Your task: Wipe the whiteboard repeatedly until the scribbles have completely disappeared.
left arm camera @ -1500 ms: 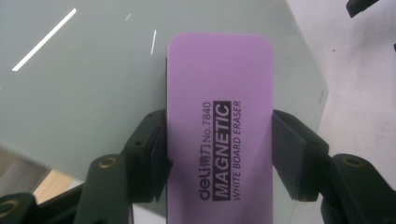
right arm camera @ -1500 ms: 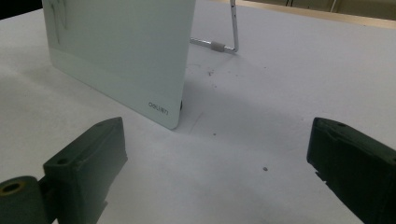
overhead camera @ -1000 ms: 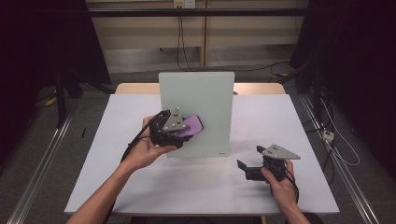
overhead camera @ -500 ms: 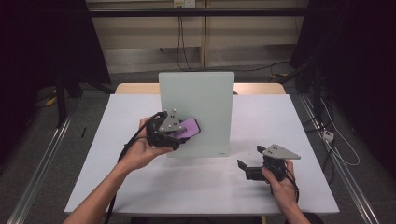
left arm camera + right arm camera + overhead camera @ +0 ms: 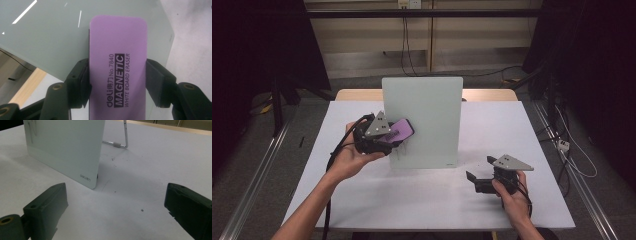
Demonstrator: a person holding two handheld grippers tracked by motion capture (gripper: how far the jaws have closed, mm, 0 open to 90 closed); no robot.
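Note:
A purple magnetic whiteboard eraser sits lengthwise between the jaws of my left gripper, which is shut on its long sides. In the high view this left gripper holds the eraser in front of the lower left part of an upright pale glass whiteboard; whether it touches the glass I cannot tell. The same board fills the background behind the eraser. My right gripper rests low at the front right, to the right of the board, jaws open and bare. Its jaws face the board's lower corner.
The white table carries the board at its middle. A thin metal stand leg props the board from behind. A black cable trails from the left gripper along the forearm. Dark floor and rails flank the table.
My left gripper has carried the eraser to the left across the board's lower face. The right gripper has stayed put.

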